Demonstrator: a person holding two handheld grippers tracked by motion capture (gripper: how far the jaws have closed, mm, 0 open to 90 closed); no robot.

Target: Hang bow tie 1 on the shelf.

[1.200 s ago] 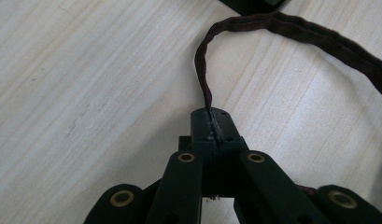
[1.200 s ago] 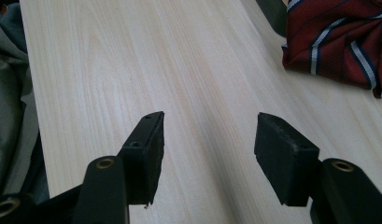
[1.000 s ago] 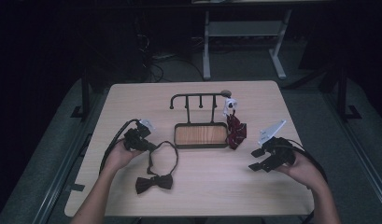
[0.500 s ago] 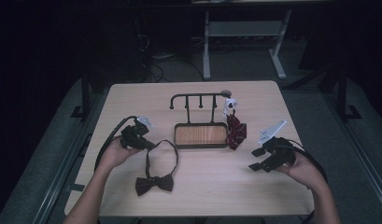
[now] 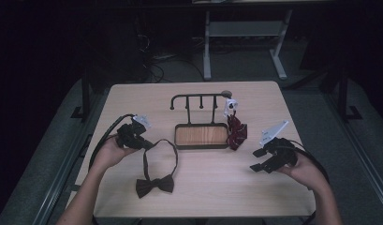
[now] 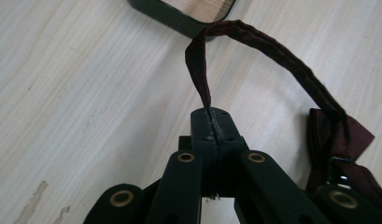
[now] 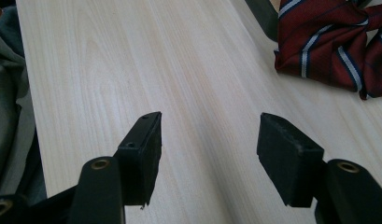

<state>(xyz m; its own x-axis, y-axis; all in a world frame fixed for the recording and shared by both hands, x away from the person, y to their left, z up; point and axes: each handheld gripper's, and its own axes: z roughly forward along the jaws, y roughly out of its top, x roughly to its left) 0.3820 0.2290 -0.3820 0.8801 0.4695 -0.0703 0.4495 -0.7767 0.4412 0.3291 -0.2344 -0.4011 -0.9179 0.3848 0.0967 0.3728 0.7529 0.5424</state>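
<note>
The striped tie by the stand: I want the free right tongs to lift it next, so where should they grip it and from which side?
Probably the bunched edge of the striped tie nearest the right tongs, approached low across the table from the right. Its folds heap up there off the wood, giving the open jaws something to close on, while its far side lies against the stand.

Each matte black two-jaw left claw (image 6: pixel 212 122) and right claw (image 7: pixel 209 140) has brass-coloured rivets on its linkage arms. A black cable (image 5: pixel 101 143) loops from the left one, and a pale grey three-cornered plate (image 5: pixel 273 132) tops the right one.
</note>
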